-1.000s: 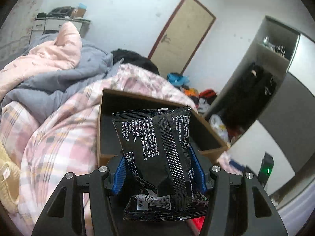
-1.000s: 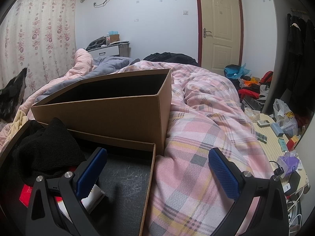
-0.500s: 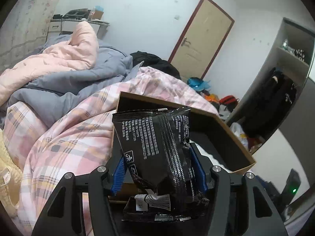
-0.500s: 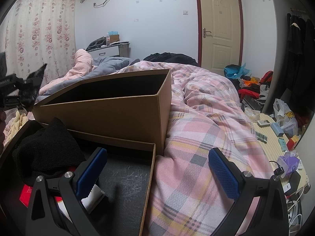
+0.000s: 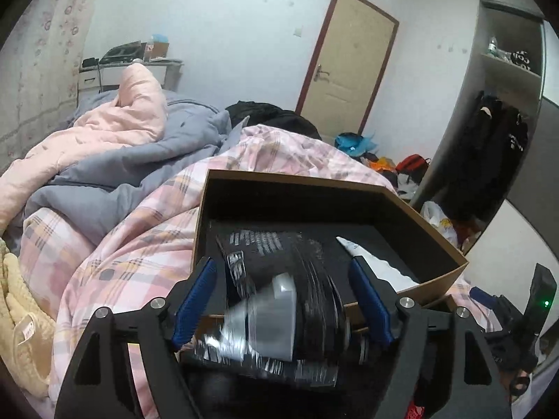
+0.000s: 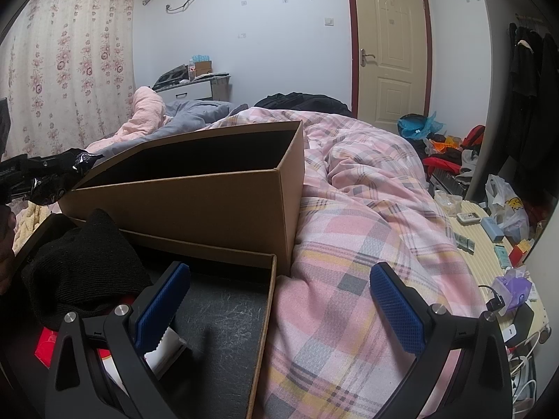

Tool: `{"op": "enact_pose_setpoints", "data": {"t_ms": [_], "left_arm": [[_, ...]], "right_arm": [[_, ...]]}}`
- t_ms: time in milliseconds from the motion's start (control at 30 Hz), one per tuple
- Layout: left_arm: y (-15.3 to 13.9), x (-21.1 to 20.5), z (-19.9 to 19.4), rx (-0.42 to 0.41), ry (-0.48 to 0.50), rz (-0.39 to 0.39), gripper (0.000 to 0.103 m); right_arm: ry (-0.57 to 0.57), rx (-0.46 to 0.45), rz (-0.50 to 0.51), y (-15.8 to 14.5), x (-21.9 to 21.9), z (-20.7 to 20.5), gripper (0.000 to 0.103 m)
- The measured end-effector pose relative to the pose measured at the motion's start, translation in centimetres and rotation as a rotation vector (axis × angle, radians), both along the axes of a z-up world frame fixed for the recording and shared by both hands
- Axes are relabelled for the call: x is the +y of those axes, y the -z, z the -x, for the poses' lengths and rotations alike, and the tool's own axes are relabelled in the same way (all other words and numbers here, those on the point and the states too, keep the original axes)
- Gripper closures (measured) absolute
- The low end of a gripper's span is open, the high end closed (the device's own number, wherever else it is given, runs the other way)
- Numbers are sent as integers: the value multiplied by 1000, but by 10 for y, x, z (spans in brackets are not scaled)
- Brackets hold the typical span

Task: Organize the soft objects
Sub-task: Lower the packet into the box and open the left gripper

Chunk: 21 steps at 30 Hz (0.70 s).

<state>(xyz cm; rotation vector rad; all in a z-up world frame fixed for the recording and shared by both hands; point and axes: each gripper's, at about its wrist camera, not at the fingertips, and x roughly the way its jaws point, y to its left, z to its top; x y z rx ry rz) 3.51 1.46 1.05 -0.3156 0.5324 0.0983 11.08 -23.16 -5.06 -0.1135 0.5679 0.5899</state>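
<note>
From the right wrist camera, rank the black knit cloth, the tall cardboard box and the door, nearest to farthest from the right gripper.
From the right gripper:
1. Black knit cloth, just left, in the shallow tray.
2. Tall cardboard box, behind the tray on the bed.
3. Door, far wall, upper right.

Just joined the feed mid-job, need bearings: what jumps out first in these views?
The blurred black foil packet with white print sits between the left tongs, whose jaws have just been opening, over the open brown cardboard box on the pink plaid quilt. The right tongs hang open and empty beside a black knitted cloth.
</note>
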Motion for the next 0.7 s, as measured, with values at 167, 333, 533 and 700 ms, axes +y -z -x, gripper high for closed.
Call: {"op": "enact_pose_setpoints", "data": {"t_ms": [167,333,533,700], "left_arm": [[1,-3,5,-13,-2,-19,27],[2,-10,13,-37,-16,-69,27],[2,-7,18,-56,-35,-66,26],[2,1,20,-65,-46,-21,21]], "right_arm": [[0,0,0,0,0,0,1],[-1,2,1,1,0,-1,1],[-1,5,3,4,1,-1,1],[-1,4,3,4,1,-1,1]]}}
